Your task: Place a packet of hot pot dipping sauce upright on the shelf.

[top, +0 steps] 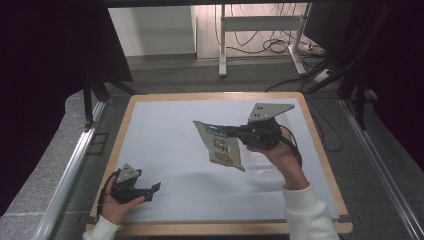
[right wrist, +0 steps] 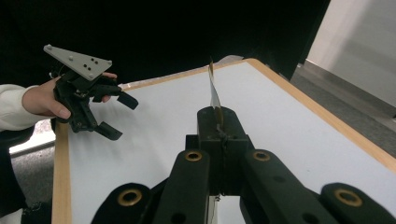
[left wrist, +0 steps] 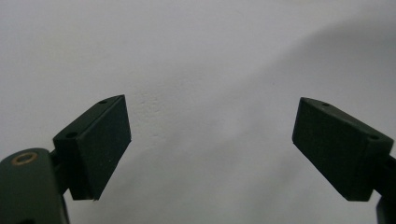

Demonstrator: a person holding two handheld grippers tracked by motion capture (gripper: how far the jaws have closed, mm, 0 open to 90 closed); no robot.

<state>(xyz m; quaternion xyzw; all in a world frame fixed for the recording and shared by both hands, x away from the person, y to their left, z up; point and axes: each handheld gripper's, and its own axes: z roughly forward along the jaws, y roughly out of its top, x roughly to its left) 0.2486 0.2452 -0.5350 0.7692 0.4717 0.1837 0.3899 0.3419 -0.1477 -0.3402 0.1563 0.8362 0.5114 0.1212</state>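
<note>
The right tool is clamped on a flat beige snack packet, probably foil, above the middle of the white tabletop. The left tool, near-left, gapes wide and empty.

bare white table, lifted packet mid-table

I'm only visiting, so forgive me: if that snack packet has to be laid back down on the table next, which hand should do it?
The right. The right gripper is already clamped on the snack packet, holding it above the white table. The left gripper is open, near the table's front corner.
</note>
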